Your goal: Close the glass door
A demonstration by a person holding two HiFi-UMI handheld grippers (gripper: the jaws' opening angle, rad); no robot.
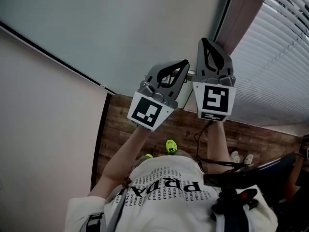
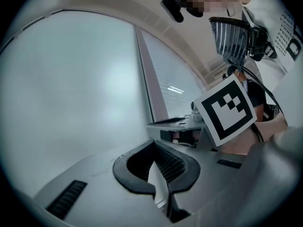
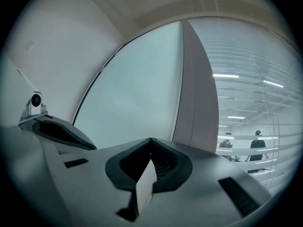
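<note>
Facing frosted glass door (image 1: 120, 28), left gripper (image 1: 183, 65) and right gripper (image 1: 204, 42) clenched empty, brown post (image 1: 244, 13) and blinds (image 1: 285, 57) alongside

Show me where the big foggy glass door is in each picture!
Head view: the glass door fills the top left of the picture.
Left gripper view: it fills the left half.
Right gripper view: it stands in the middle.
Shared landmark: the brown post runs along the door's right edge in every view, with the blinds on its other side.
</note>
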